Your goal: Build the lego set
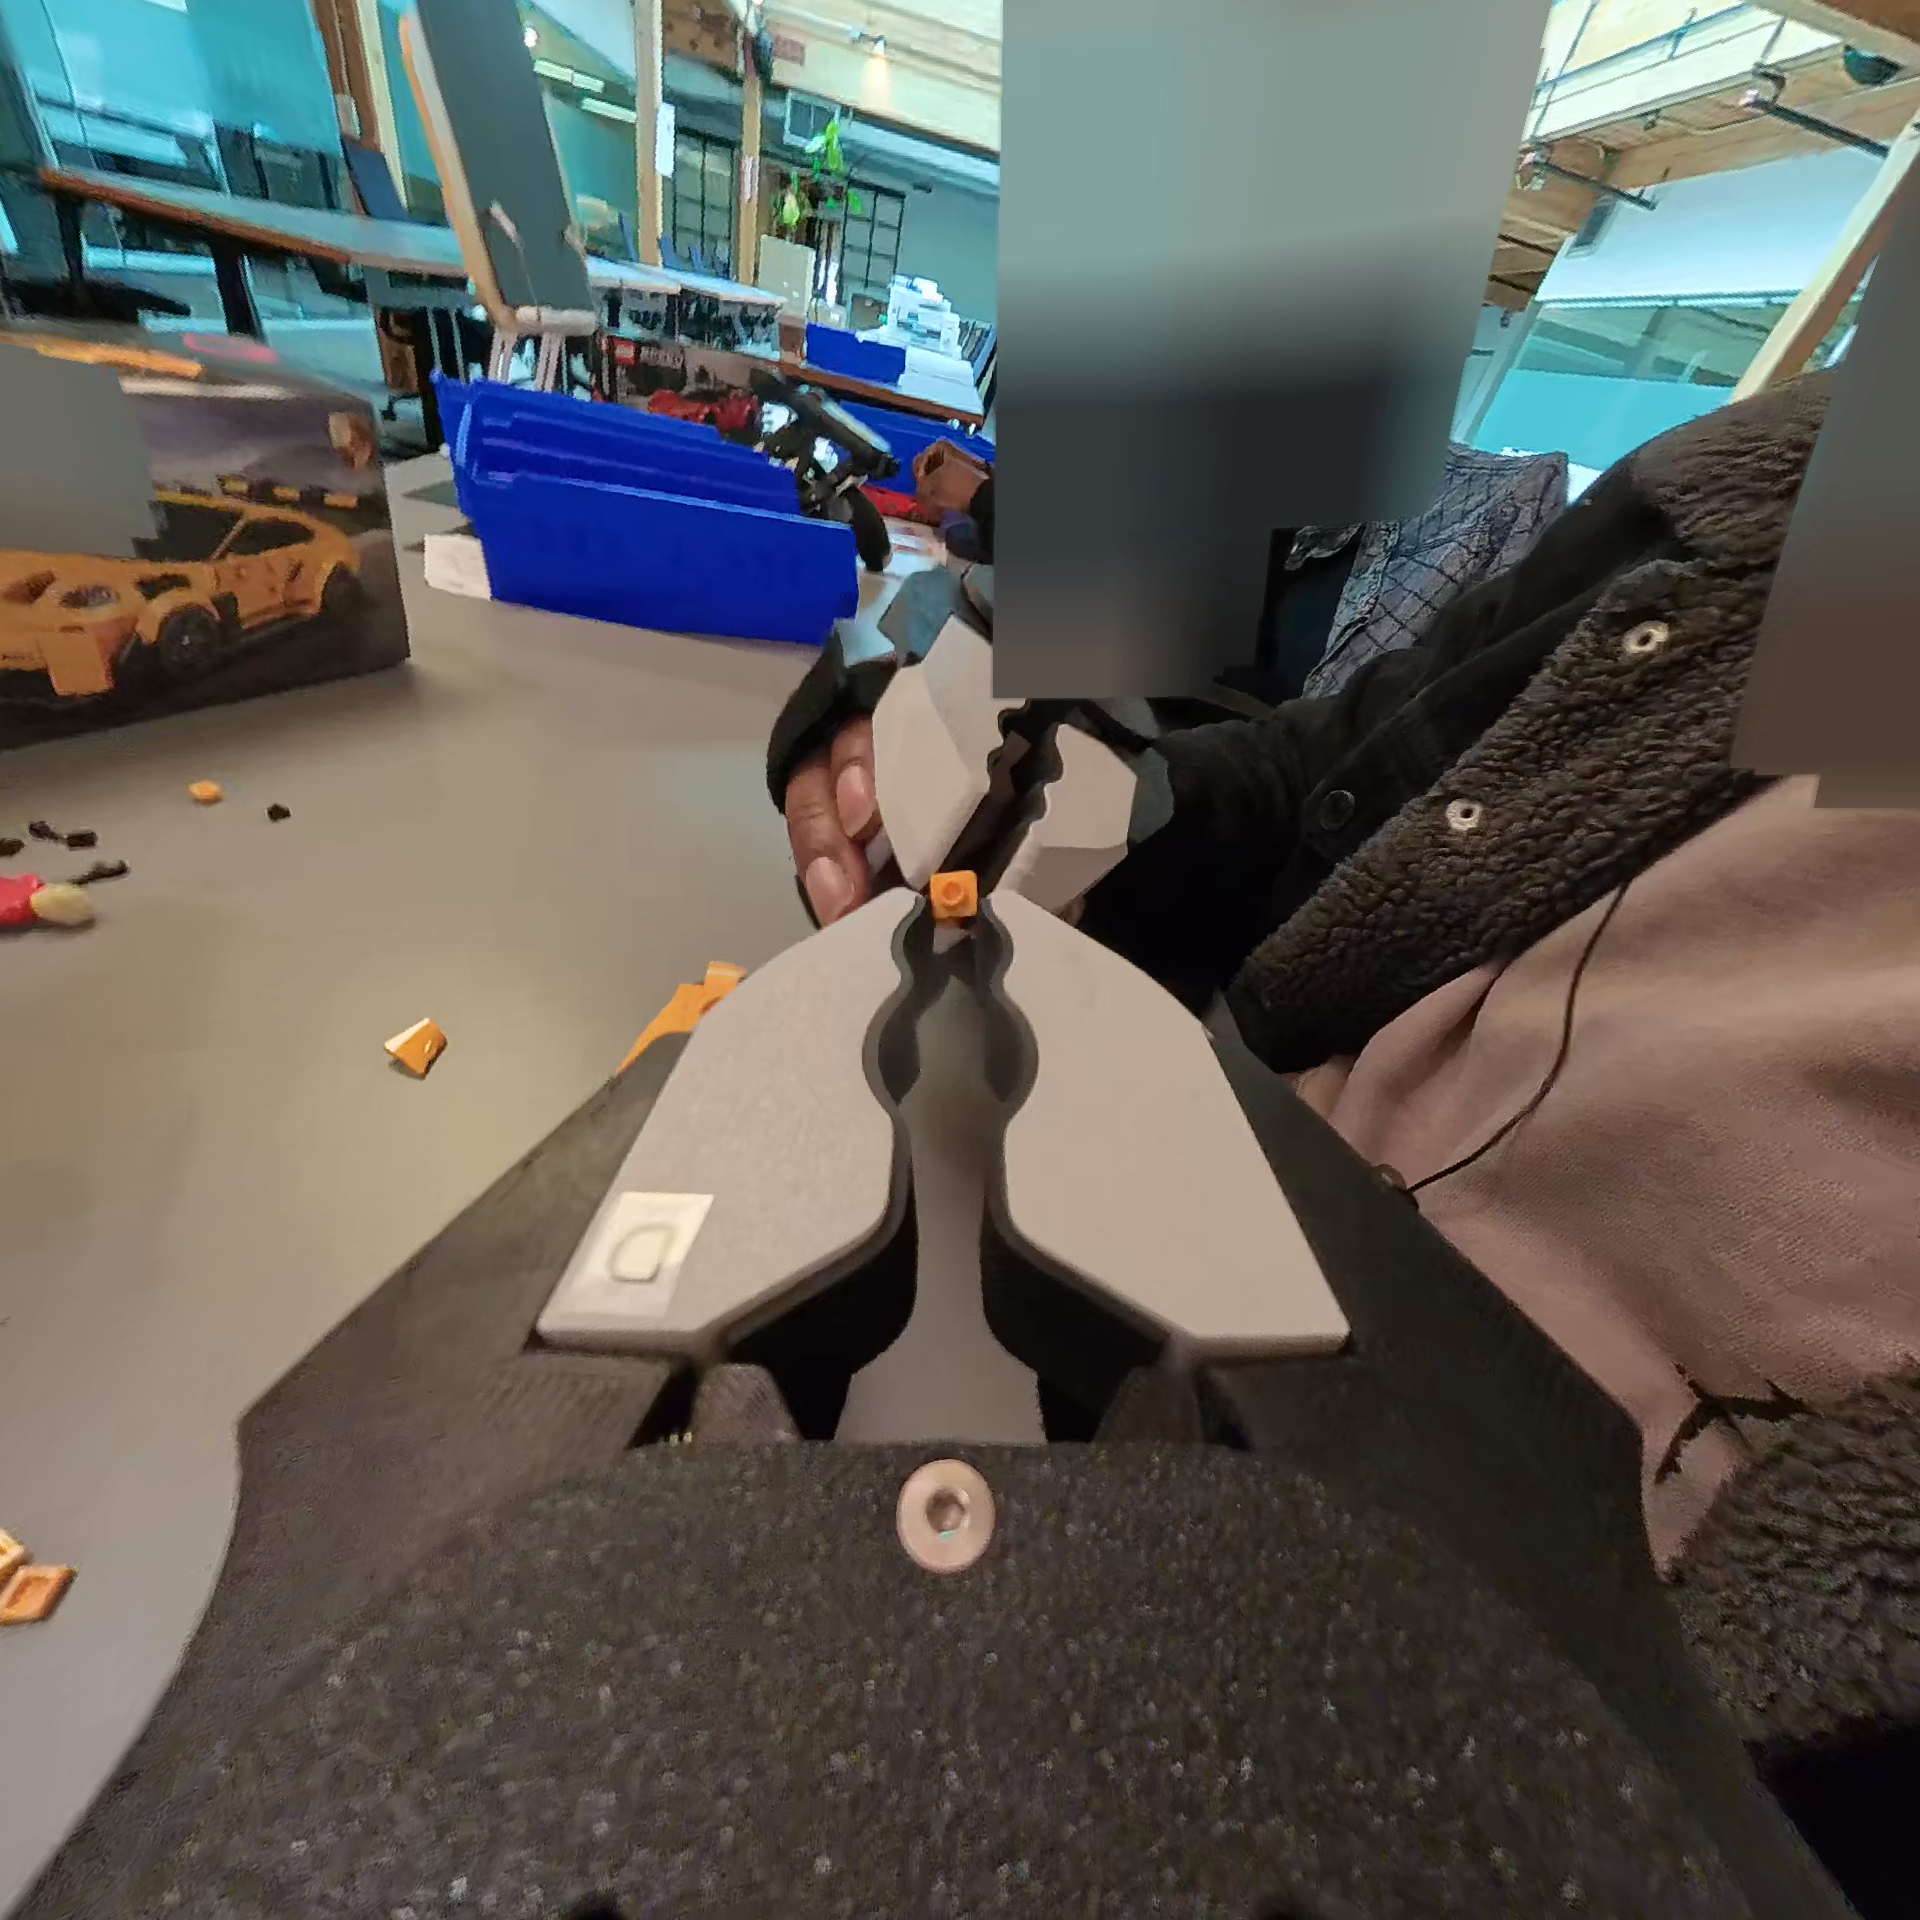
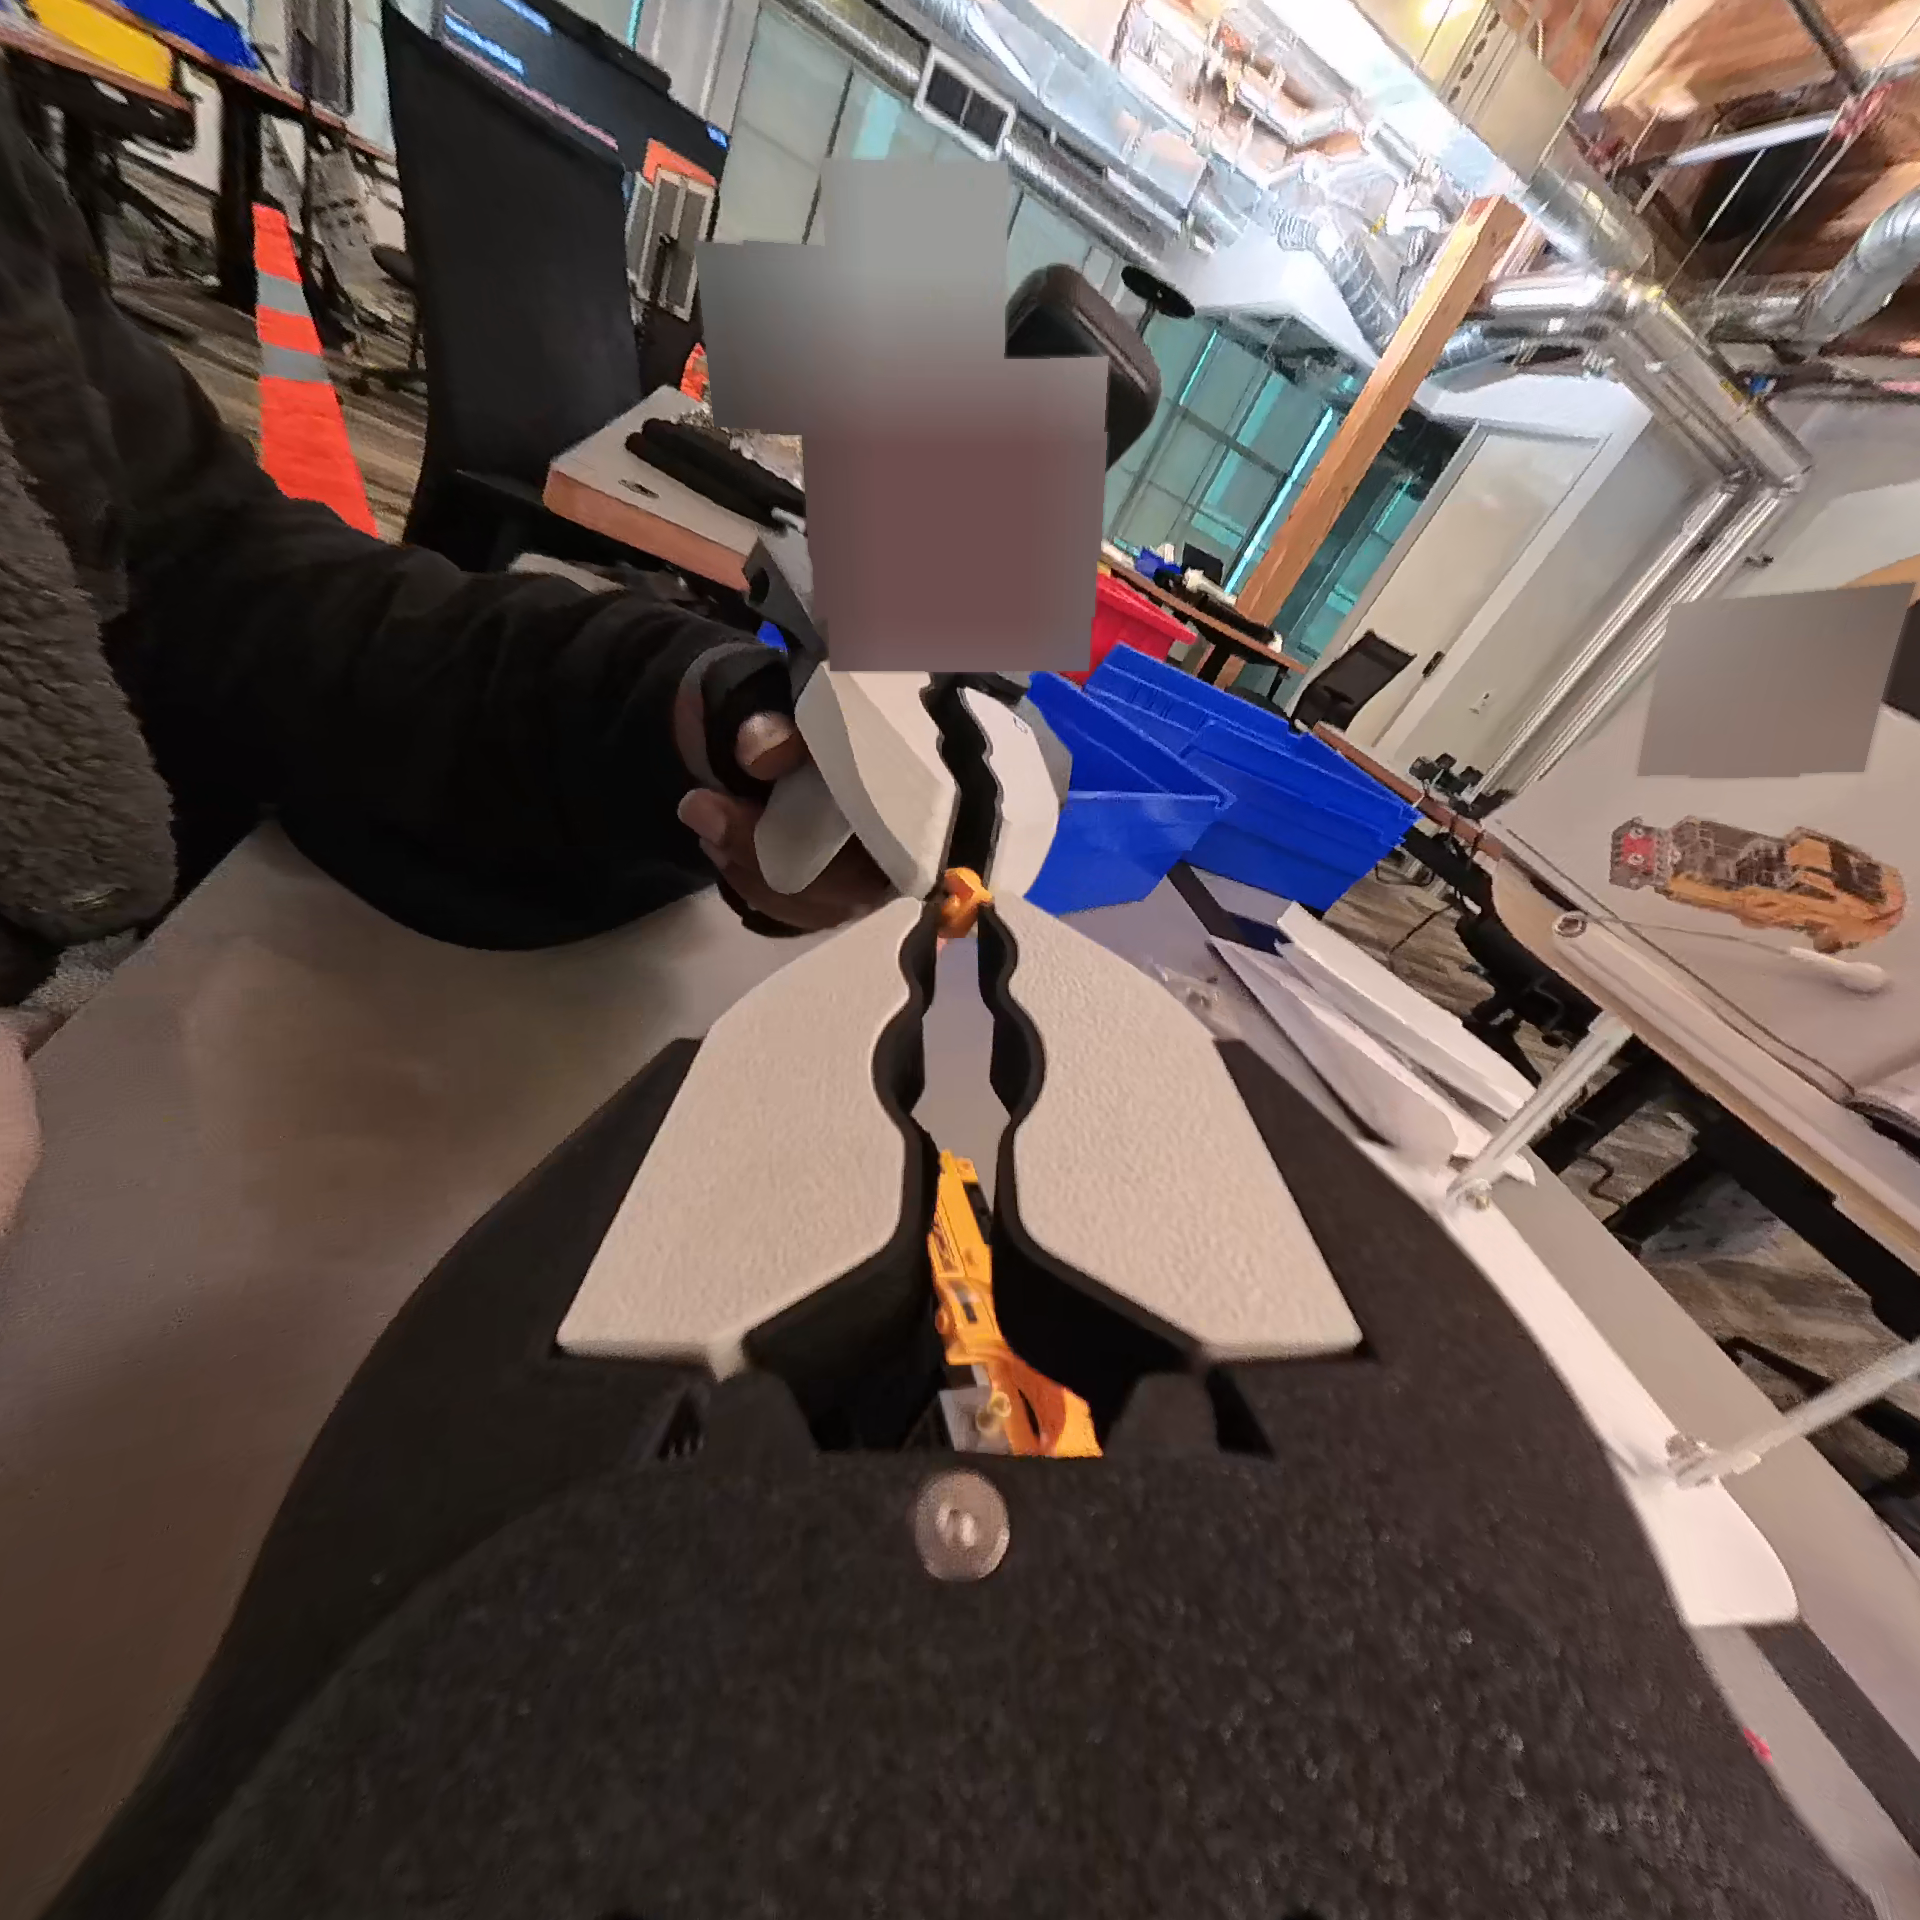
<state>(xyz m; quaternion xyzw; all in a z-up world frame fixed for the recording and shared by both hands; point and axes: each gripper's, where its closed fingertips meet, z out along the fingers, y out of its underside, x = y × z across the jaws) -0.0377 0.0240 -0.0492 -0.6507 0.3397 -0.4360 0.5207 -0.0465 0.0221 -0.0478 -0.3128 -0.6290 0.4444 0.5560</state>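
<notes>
Both claws meet tip to tip above the grey table (image 1: 520,727), the left gripper (image 1: 953,914) and right gripper (image 2: 961,914) each pinching one small orange brick (image 1: 953,896). Behind, stacked blue bins (image 1: 665,520); contents cannot be told.

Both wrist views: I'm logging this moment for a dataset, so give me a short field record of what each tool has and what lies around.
left tool: tips closed on a small orange brick
right tool: tips at the same orange piece, meeting the other tool tip to tip
height: both raised above the grey table
nearby: loose orange pieces, blue bins, box with a yellow car picture
</notes>
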